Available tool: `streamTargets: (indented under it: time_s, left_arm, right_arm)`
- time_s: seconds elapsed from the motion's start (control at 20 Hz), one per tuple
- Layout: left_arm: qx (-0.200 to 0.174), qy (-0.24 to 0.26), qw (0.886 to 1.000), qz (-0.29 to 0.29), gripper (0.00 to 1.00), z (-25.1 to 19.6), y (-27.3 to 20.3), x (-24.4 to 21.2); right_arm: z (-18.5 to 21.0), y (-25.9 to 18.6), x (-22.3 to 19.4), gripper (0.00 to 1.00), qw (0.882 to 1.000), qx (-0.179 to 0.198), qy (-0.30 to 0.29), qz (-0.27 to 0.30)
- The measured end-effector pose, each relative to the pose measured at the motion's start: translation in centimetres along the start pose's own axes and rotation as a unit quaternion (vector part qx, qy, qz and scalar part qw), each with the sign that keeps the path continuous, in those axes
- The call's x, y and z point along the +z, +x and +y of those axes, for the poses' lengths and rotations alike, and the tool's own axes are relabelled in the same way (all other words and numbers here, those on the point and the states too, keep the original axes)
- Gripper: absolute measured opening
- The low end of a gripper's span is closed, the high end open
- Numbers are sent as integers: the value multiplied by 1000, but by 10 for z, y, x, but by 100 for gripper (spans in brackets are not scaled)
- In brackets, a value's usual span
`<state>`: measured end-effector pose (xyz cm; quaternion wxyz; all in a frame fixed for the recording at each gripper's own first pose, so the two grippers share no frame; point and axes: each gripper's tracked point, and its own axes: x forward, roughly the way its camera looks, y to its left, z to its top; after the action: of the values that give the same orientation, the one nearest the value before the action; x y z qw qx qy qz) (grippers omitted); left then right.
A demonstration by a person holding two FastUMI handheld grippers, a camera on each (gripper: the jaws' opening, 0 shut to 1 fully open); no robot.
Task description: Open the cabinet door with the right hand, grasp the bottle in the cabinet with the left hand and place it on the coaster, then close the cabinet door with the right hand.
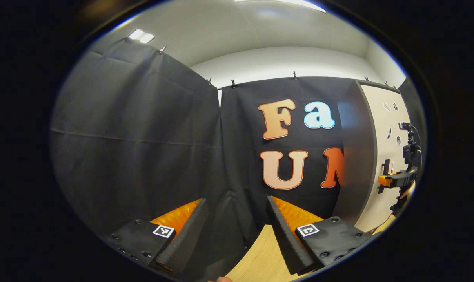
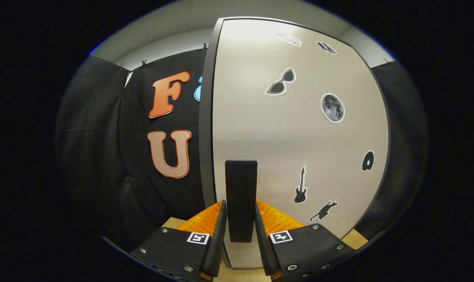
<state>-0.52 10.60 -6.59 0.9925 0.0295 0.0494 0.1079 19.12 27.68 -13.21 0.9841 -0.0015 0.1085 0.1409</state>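
The upright handle [image 2: 241, 199] of the closed door [image 2: 299, 137] is bracketed, seemingly clamped, by the right gripper [image 2: 240, 231]; the left gripper [image 1: 237, 231] is held apart, empty.

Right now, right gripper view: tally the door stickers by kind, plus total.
Sunglasses: 1
Moon: 1
Guitar: 1
Cat: 1
Disc: 1
Unclear top stickers: 2
Total: 7

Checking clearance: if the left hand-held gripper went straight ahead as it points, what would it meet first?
Probably the black cloth wall, dead ahead between the left hand-held gripper's open fingers; the depth is unclear.
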Motion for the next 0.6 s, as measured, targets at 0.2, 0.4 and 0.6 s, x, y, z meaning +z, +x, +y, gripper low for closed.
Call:
streamTargets:
  time_s: [0.2, 0.4, 0.6]
  left_arm:
    - [-3, -3, 1000, 2, 95, -3, -1, -3]
    - [-1, -4, 1000, 4, 95, -5, 3, -7]
    - [3, -8, 1000, 6, 95, -5, 7, -10]
  right_arm:
    - [0, -1, -1, 33, 1000, 3, -1, 7]
    - [2, -6, -1, 28, 1000, 2, -4, 6]
    - [1, -11, 0, 28, 1000, 7, -7, 7]
